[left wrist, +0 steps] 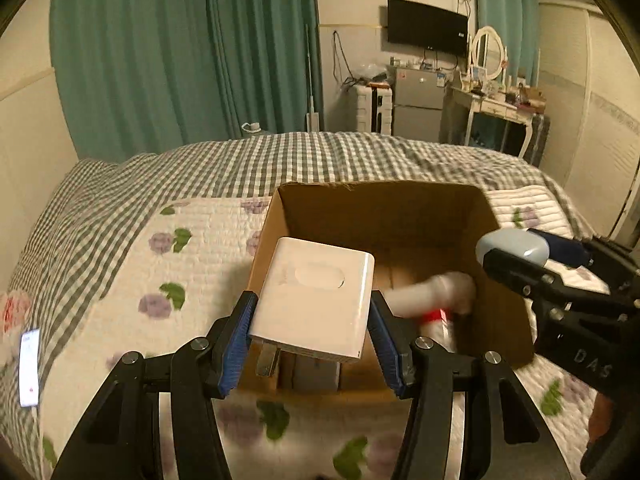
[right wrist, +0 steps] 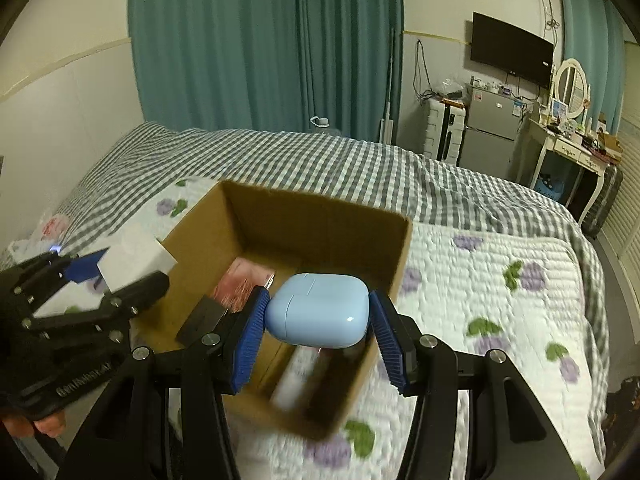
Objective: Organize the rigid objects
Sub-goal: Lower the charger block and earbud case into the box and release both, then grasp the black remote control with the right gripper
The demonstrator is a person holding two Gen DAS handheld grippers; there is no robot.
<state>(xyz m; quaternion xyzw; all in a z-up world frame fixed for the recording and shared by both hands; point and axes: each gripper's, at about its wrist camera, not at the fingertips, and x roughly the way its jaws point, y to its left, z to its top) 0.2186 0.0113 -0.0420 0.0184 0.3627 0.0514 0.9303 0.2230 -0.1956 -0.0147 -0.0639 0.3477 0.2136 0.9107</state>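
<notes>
A white charger (left wrist: 316, 304) was gripped between the fingers of the left gripper (left wrist: 314, 336) above a cardboard box (left wrist: 400, 208) on the bed (left wrist: 120, 272). A pale blue earbud case (right wrist: 318, 310), clamped by the right gripper (right wrist: 318, 336), was held over the same box.

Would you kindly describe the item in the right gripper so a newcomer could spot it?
On the quilted bed stands an open cardboard box. Above its right edge, the right gripper clamps a small earbud case. It is rounded, glossy and pale blue, unlike the boxy white charger.
</notes>
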